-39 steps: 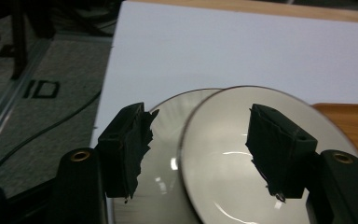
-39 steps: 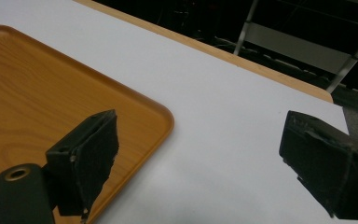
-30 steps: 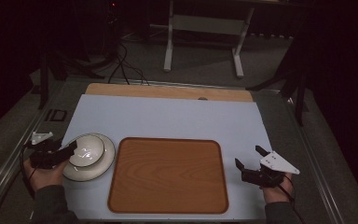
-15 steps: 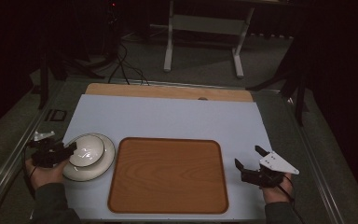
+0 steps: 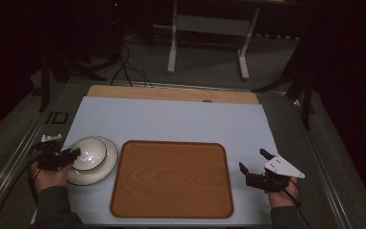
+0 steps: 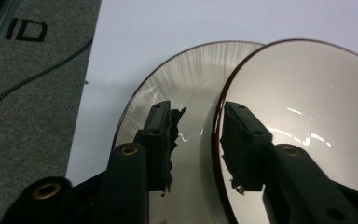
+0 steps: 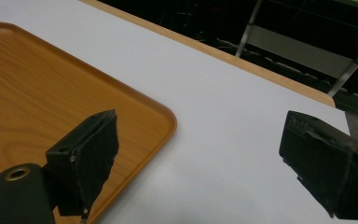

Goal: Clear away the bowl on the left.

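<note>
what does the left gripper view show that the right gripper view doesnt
The left gripper view alone has the white bowl, its rim between the jaws of the left gripper, tilted up off the white plate under it, plus grey floor with a black cable.

The right gripper view alone has the wooden tray, the table's far wooden edge and a metal stand beyond; the right gripper stands wide open over bare mat.

Both share the white table mat.

The letters "ID" stand black on the grey mat (image 6: 28,93).
</note>
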### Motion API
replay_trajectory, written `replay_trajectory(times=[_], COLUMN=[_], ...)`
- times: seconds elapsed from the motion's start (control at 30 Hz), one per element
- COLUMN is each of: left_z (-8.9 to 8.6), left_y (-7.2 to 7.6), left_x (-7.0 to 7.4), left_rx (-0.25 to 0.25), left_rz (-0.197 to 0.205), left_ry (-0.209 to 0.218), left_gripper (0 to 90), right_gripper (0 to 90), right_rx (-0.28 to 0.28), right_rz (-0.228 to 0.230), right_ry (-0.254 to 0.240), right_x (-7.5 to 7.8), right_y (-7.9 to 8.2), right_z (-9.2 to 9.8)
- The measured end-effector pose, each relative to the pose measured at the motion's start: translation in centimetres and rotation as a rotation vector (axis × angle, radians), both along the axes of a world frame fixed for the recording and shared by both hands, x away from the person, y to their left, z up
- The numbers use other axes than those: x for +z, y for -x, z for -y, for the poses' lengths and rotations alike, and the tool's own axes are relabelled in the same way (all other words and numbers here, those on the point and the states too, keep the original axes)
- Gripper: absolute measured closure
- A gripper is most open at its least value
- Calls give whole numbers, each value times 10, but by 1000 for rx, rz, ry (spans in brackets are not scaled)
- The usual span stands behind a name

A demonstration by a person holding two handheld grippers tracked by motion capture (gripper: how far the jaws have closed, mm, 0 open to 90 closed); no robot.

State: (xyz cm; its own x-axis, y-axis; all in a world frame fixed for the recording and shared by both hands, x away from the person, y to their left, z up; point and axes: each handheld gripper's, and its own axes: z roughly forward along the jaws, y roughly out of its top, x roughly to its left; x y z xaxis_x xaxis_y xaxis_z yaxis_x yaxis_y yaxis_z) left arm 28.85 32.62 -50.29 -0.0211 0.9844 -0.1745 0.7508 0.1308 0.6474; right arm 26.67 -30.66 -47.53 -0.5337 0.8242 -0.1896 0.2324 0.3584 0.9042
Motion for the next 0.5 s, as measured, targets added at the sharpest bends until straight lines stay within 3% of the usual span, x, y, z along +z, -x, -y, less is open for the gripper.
replay_trajectory(times=[0.17, 0.5], left_z=[-1, -3], left_y=[-1, -4], left_x=[-1, -3], left_rx=[-3, 9], left_rz=[-16, -50], left_ry=[11, 74], left_gripper=[694, 798], right_gripper=[113, 113], right_rx=[0, 2], right_rz=[0, 6], right_ry=[1, 2], right_x=[0, 0], right_y=[0, 0], right_z=[0, 0])
